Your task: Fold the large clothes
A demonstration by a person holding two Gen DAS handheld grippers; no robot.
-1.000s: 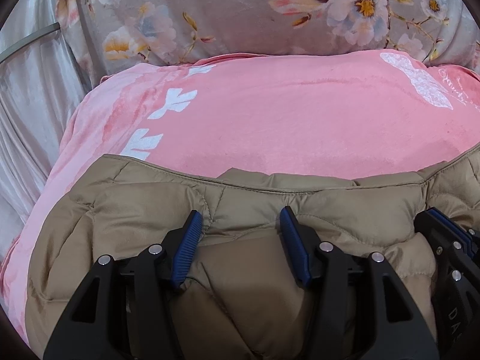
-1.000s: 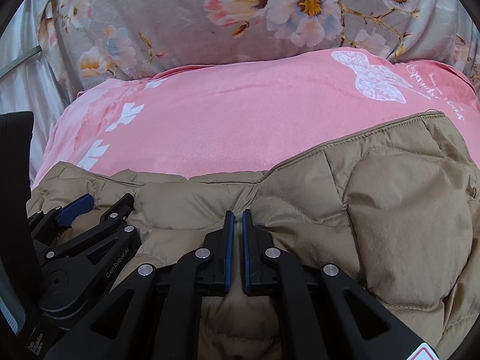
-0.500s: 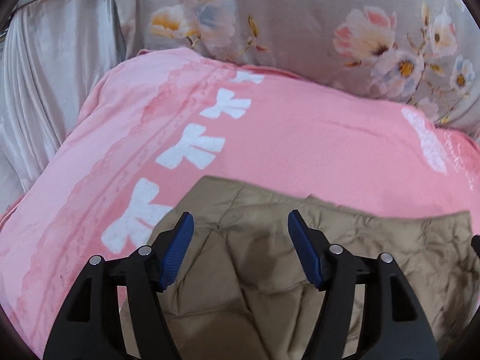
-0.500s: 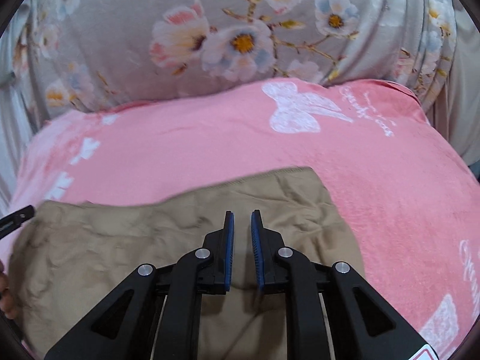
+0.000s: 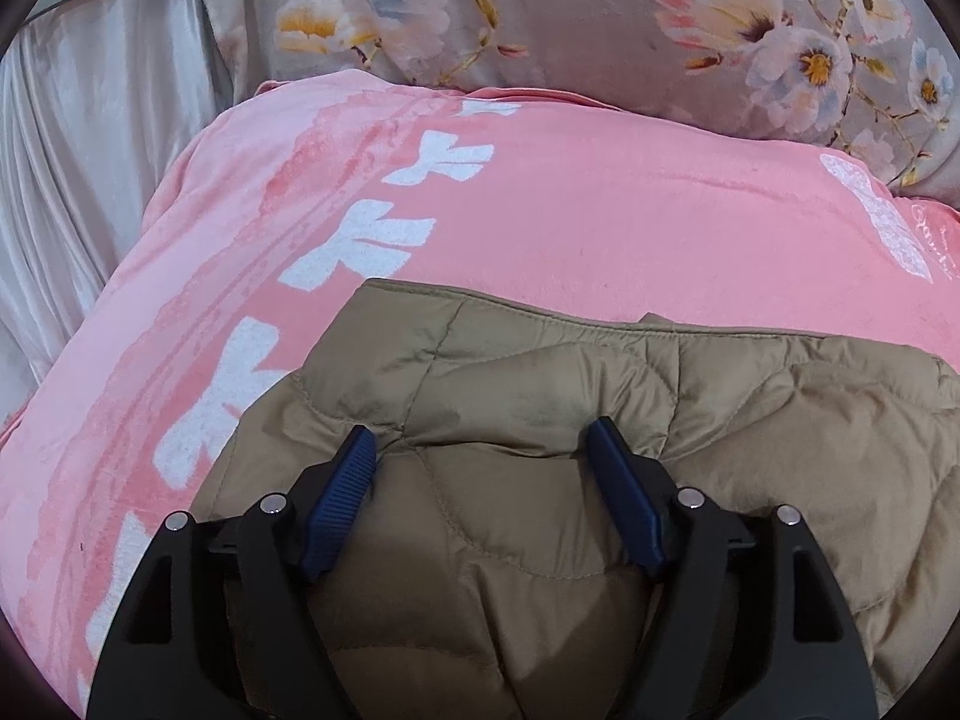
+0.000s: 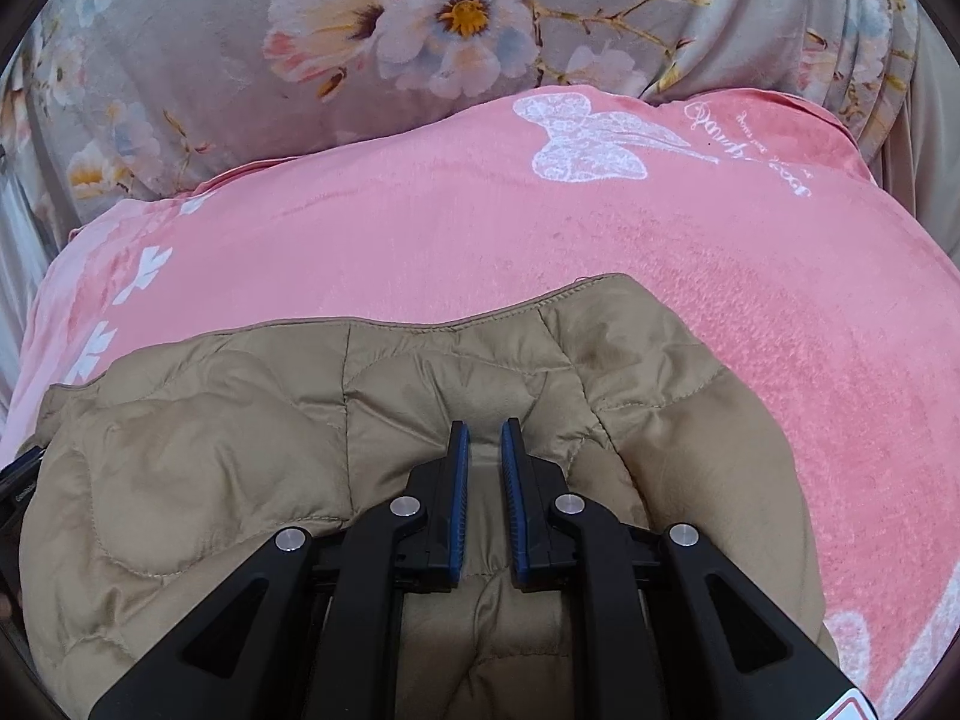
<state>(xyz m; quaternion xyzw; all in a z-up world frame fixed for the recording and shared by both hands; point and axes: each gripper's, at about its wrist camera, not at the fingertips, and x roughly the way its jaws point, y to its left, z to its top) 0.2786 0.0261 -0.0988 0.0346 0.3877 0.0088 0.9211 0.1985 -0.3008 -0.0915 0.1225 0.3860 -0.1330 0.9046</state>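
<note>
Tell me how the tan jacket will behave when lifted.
The jacket is puffy and quilted, so probably light for its bulk. Its creases suggest it will flop and sag. The smooth shell may slip from the nearly closed right gripper.

My left tongs (image 5: 480,450) and right tongs (image 6: 485,450) are matte black linkages with silver rivets and ribbed blue pads (image 5: 339,501).

Blanket (image 6: 600,252) script – not legible

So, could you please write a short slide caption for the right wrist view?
Right gripper pinching a fold of the tan quilted jacket lying on a pink blanket.
</note>
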